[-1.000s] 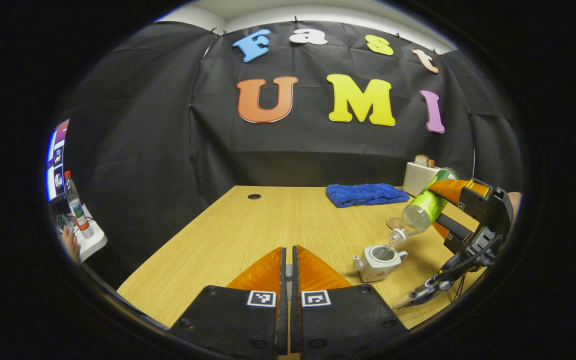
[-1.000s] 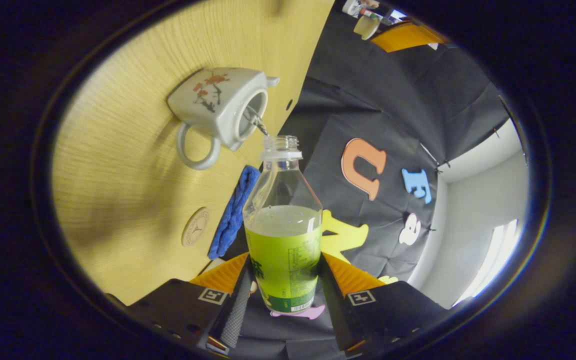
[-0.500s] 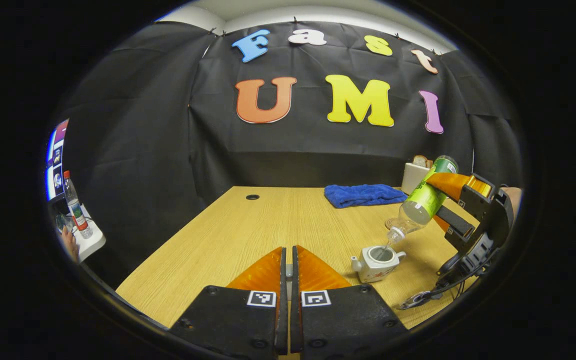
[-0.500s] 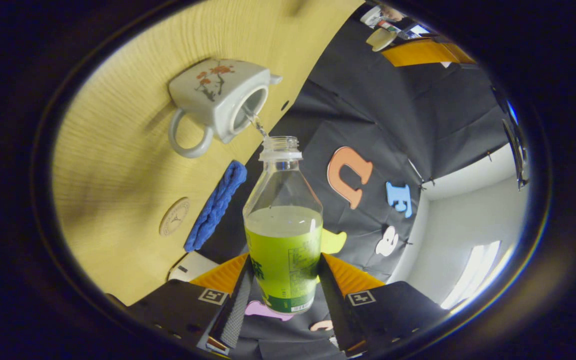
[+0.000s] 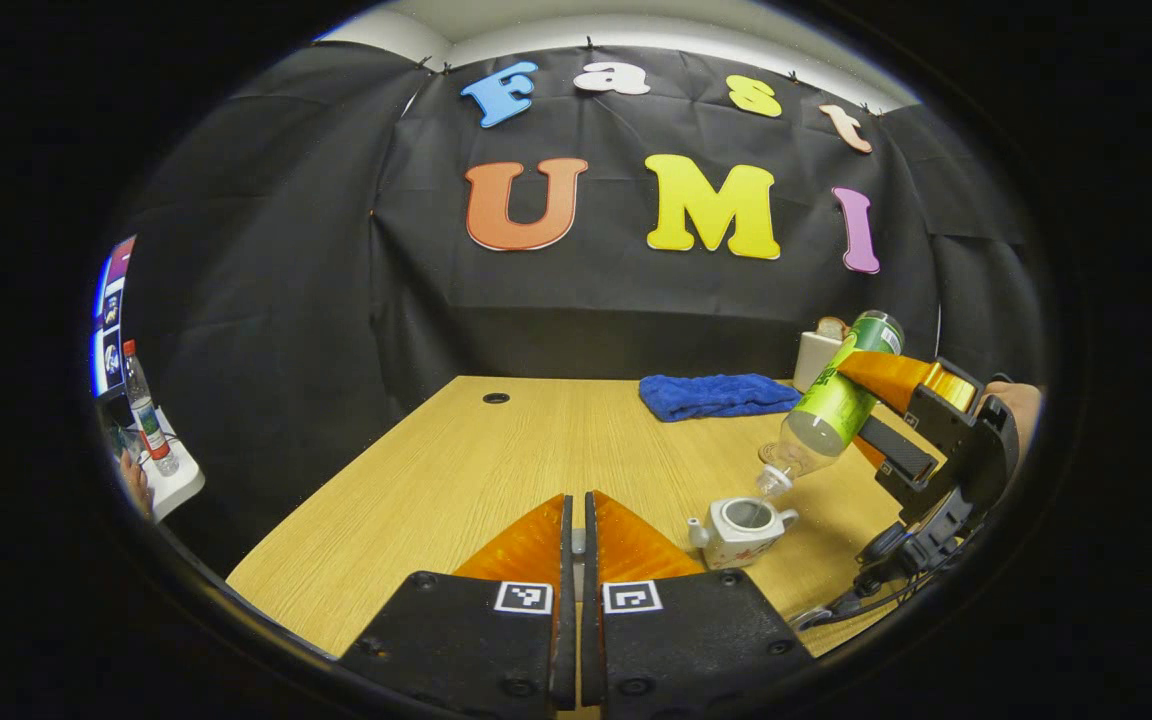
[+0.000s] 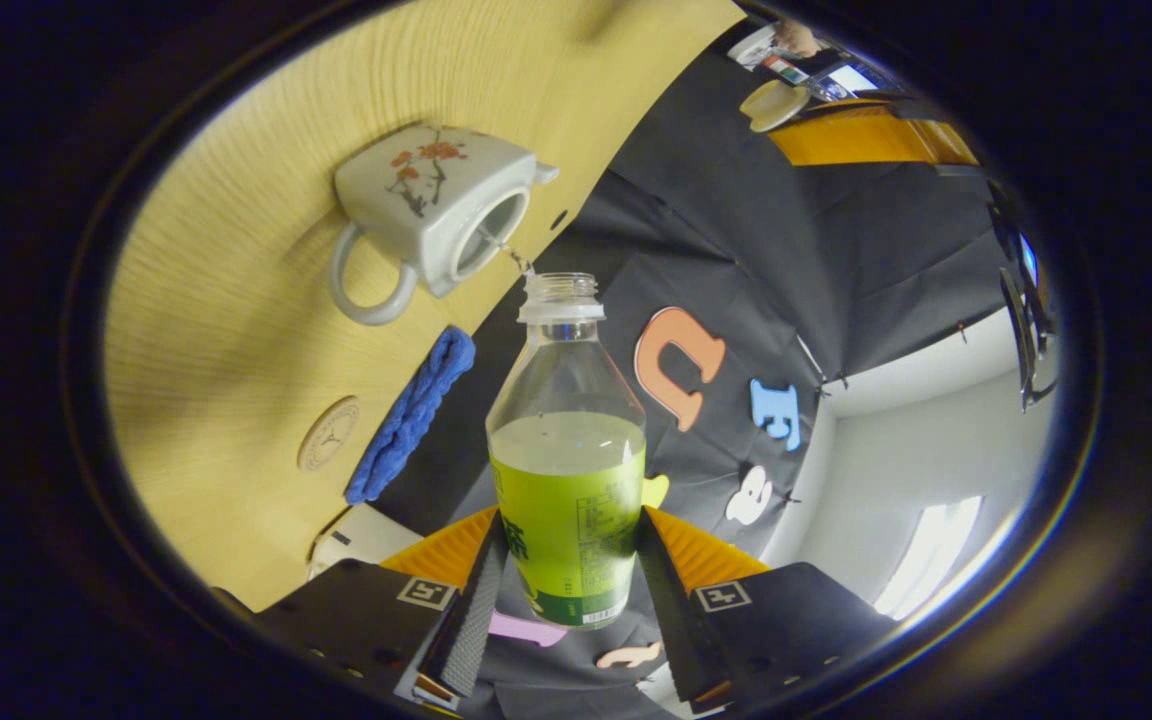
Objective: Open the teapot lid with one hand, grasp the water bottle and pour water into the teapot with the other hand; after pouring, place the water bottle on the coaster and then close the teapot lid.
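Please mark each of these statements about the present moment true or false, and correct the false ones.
1. The right gripper holds the water bottle tilted, mouth toward the teapot. True.
2. The teapot's lid is on. False: its opening is uncovered.
3. The water bottle stands on the coaster. False: the coaster is bare and the bottle is in the air.
4. The left gripper has its fingers closed together. True.
5. A blue towel lies on the table. True.

Wooden table (image 5: 496, 470) with teapot (image 5: 741, 525), blue towel (image 5: 711, 395), coaster (image 6: 328, 433)
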Tool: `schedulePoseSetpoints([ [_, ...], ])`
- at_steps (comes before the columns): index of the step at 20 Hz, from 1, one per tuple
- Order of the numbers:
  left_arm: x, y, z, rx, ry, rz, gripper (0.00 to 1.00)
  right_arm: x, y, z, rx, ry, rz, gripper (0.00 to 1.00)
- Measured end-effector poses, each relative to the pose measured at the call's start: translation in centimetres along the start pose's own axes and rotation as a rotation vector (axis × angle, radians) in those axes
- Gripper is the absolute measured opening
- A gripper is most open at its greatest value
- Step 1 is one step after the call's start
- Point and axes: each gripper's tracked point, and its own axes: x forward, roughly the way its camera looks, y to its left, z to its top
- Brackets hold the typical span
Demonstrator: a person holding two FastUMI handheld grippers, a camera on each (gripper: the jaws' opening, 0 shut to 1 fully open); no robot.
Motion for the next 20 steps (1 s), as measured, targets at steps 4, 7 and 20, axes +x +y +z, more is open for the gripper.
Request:
schedulePoseSetpoints([
  [4,0.1,-0.5,0.3,0.005,-0.011,-0.009,0.05,-0.1,0.2,0.0,-0.014,-0.002,-0.013,0.74],
  [7,0.1,-0.4,0.2,0.001,-0.009,-0.004,0.05,0.1,0.5,0.0,0.023,-0.008,-0.019,0.75],
  [20,1.3,-1.8,-0.6,-0.038,0.009,-0.042,0.05,1.7,4.1,-2.6,0.800,-0.010,0.101,0.76],
])
